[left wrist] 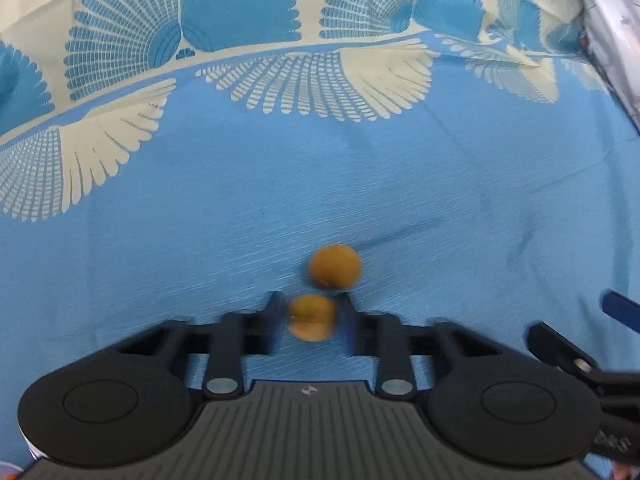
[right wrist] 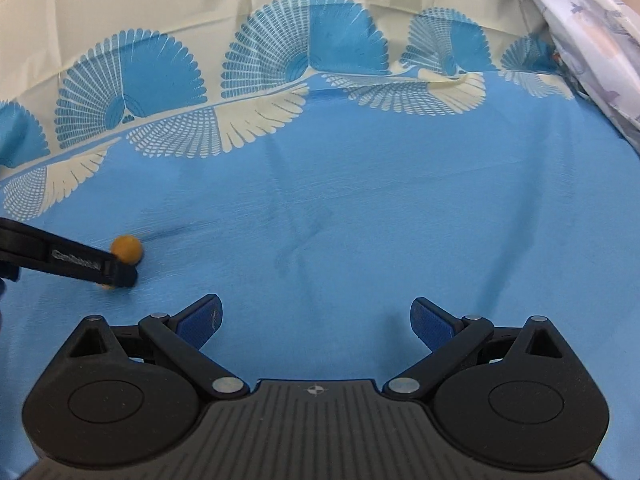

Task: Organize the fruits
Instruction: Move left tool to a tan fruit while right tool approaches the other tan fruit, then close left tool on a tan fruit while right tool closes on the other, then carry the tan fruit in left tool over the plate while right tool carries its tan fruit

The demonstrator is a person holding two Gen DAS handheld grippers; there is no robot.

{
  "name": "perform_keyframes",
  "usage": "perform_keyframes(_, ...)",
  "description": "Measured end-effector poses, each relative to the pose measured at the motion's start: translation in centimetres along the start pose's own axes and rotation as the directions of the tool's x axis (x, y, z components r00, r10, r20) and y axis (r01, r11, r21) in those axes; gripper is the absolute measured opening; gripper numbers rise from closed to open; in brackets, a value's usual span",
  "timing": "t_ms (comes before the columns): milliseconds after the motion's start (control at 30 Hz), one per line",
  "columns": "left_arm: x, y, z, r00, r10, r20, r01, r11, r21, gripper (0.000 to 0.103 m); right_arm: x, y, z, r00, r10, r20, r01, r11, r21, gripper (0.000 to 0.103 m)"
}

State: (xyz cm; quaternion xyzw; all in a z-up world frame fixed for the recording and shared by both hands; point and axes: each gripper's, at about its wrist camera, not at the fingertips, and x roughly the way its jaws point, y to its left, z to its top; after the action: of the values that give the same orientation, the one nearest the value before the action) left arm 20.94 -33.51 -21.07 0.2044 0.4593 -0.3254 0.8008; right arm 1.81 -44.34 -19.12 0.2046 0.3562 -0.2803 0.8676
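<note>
The left gripper (left wrist: 311, 312) is closing its jaws narrowly around a small orange fruit (left wrist: 312, 322), which is sitting between the two fingers, the fingers (left wrist: 274, 308) lying right against its sides; motion blur is making firm contact hard to confirm. A second orange fruit (left wrist: 335, 267) is resting just ahead of those jaws on the blue cloth (left wrist: 280, 200), close to the held one but apart from it. In the right wrist view, this second fruit (right wrist: 126, 249) is showing just beyond the left gripper's finger, which is carrying pale lettering too blurred to read.

The right gripper (right wrist: 316, 320) is holding its jaws wide apart, its blue pads (right wrist: 202, 322) touching nothing, with only bare cloth lying between them. Beyond both jaws, the cloth's cream and blue fan pattern (right wrist: 304, 40) is spreading across the far edge.
</note>
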Motion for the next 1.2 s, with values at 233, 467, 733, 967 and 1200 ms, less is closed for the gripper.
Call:
perform_keyframes(233,-1.0,4.2,-2.0,0.999,0.05,-0.005,-0.051,0.998,-0.037,0.029,2.3,3.8,0.6,0.994,0.108,0.029,-0.104,0.988,-0.118,0.1)
perform_keyframes(467,-1.8,7.2,-3.4,0.997,0.078,-0.017,-0.079,0.996,-0.044,0.029,4.3,9.8,0.7,0.976,0.218,-0.001,-0.21,0.936,-0.282,0.1)
perform_keyframes(733,-1.8,9.0,-3.9,0.995,0.093,-0.019,-0.094,0.993,-0.074,0.029,4.8,14.2,-0.5,0.963,0.268,0.015,-0.241,0.887,-0.395,0.099)
perform_keyframes(967,-2.2,10.5,-4.2,0.996,0.081,-0.033,-0.085,0.99,-0.113,0.029,4.9,16.1,0.0,0.937,0.347,0.033,-0.292,0.834,-0.469,0.026)
perform_keyframes(1200,-5.9,9.1,-4.9,0.999,0.045,0.001,-0.045,0.991,-0.129,0.029,1.6,13.0,-0.4,0.955,0.292,0.047,-0.261,0.907,-0.329,0.026)
